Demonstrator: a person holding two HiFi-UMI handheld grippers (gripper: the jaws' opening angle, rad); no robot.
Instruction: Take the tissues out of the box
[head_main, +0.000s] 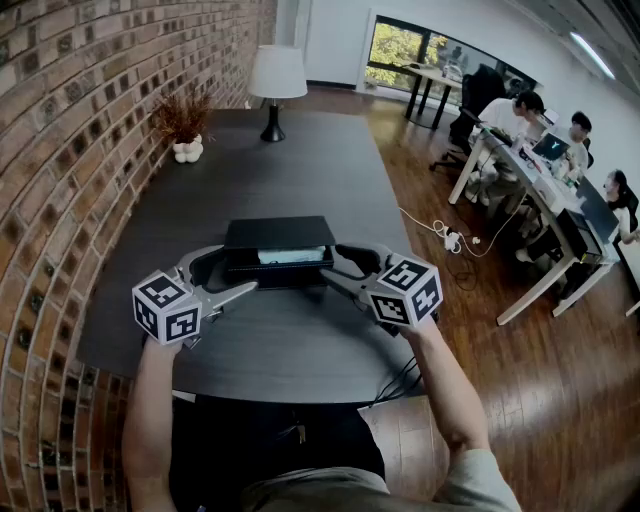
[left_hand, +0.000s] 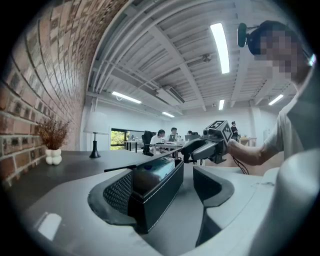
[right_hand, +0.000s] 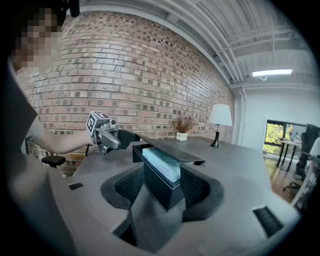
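Dark table (head_main: 300, 340) along brick wall (head_main: 70, 150).
Head view: tissue box (head_main: 278, 268) on near half of table, lid (head_main: 278, 232) up, tissues (head_main: 290, 256) inside. Left gripper (head_main: 238, 270) at box's left end, right gripper (head_main: 332, 266) at its right end.
Left gripper view: jaws part open, box end against one pad, other pad clear, so no grip.
Right gripper view: pads look snug on both sides of box end, prob. gripped.
Risk: w/ hold on one end only, box may skew or lid drop on tissues when they're pulled.

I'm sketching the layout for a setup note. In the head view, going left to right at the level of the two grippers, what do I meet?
left gripper → black tissue box → right gripper → white power strip on the wooden floor
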